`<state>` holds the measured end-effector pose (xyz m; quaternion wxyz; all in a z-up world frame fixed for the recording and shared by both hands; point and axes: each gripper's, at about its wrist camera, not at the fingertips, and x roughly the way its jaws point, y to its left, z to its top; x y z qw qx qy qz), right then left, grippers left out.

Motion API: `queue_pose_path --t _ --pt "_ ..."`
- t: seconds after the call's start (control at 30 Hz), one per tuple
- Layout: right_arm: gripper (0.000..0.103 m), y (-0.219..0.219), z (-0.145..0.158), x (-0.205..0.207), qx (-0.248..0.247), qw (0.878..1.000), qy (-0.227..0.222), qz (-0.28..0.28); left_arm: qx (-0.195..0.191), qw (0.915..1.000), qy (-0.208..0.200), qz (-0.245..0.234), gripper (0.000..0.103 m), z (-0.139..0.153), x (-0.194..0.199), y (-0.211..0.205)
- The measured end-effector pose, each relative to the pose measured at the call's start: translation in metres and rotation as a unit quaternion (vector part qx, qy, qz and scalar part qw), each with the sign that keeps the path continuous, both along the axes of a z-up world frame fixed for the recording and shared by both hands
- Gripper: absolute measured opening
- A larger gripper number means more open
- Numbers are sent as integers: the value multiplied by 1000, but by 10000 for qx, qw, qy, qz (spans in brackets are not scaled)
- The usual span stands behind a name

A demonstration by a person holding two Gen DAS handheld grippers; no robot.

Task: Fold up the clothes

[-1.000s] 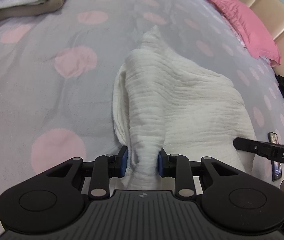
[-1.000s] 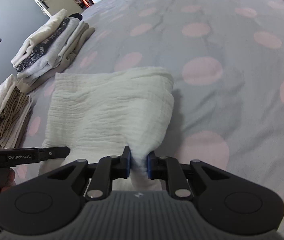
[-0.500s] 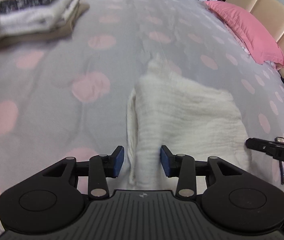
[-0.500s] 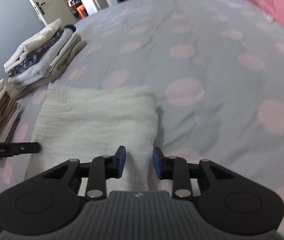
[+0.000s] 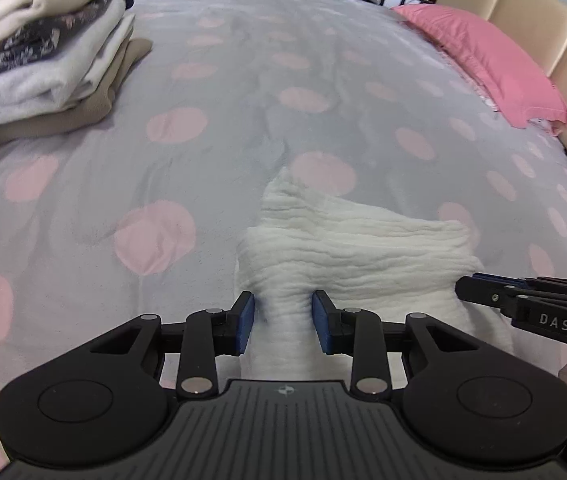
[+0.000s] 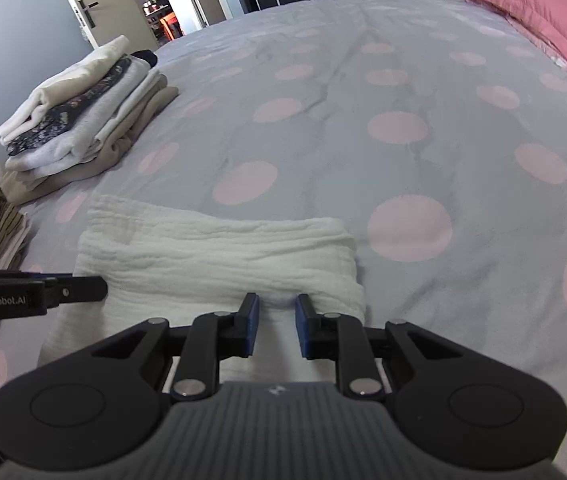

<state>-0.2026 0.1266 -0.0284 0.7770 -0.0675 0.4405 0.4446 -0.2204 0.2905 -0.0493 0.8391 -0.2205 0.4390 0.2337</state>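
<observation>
Cloth [image 5: 347, 248] between open hand-held gripper [image 5: 283, 322] fingers.

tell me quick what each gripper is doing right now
Left gripper: open, fingers either side of a ridge of the white cloth.
Right gripper: open, at the cloth's near edge, holding nothing.

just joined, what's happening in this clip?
A person is folding clothes on a bed with tongs in each hand. A white cloth lies folded in front of them. The left tongs and right tongs are both open, each straddling the cloth's near edge without pinching it. Two stacks of folded clothes sit off to the left, and a pink pillow lies by the headboard.
</observation>
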Motion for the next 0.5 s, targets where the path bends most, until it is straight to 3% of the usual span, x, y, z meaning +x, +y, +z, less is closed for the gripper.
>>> queue_pose_path --t 0.2,0.5 --pt "23 11 -22 11 -103 9995 312 -1 -310 9993 163 153 33 -27 7 14" --pt "23 9 -25 13 -51 9993 379 26 -270 9992 200 238 36 -26 7 11"
